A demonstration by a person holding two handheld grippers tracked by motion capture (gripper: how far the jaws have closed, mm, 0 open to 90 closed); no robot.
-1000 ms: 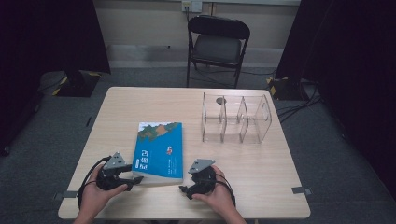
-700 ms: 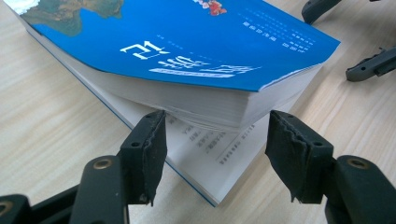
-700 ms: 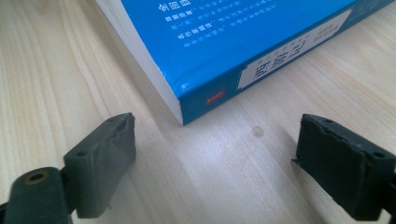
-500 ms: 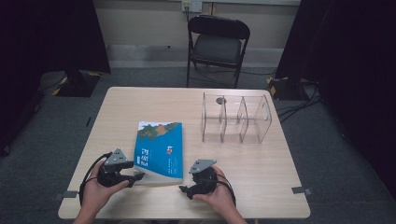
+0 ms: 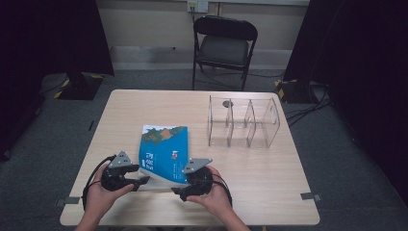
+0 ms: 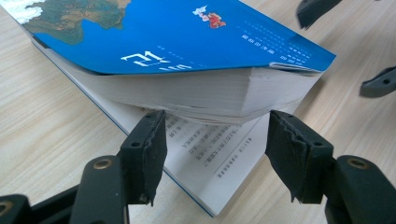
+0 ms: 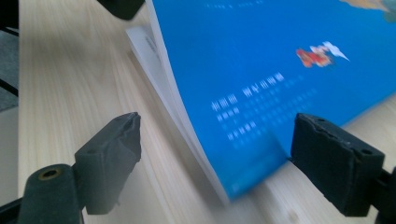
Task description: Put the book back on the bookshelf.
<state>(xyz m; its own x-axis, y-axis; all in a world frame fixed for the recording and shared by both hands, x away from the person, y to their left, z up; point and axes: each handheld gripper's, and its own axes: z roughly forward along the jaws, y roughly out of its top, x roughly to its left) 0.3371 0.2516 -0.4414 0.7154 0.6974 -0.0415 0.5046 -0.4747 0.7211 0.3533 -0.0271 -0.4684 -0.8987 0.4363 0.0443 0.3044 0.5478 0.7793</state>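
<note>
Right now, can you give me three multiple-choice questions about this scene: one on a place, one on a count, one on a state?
1. Where is the book?
A. near front table edge
B. on the chair
C. inside the organizer

2. How many compartments has the clear organizer?
A. one
B. three
C. five

3. How is the left gripper?
A. shut on the cover
B. open
C. lying flat

Answers: 1 A, it lies between both grippers; 2 B, two dividers split it; 3 B, its jaws stand apart before the lifted pages.
</note>
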